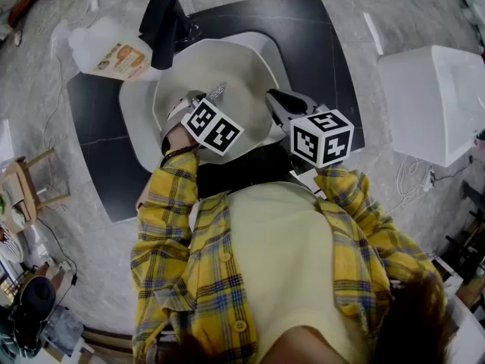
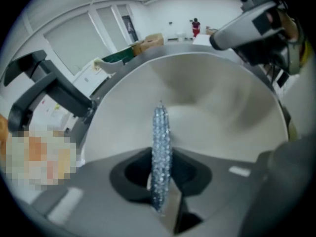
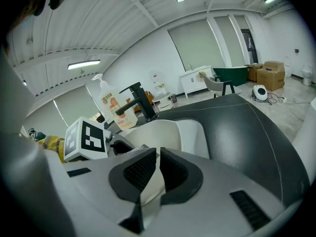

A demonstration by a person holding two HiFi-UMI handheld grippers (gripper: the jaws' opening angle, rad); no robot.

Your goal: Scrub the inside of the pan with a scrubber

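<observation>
An off-white pan lies tilted in the white sink. My left gripper is shut on a glittery silver scrubber, which stands edge-on between the jaws over the pan's inside. The scrubber's tip is close to the pan's inner wall; whether it touches, I cannot tell. My right gripper is at the pan's right side, shut on its thin cream rim. In the left gripper view the right gripper shows at the upper right on the rim.
A black faucet stands at the sink's far left, with a white soap bottle beside it. The sink sits in a black counter. A white box stands to the right. Cables lie on the grey floor.
</observation>
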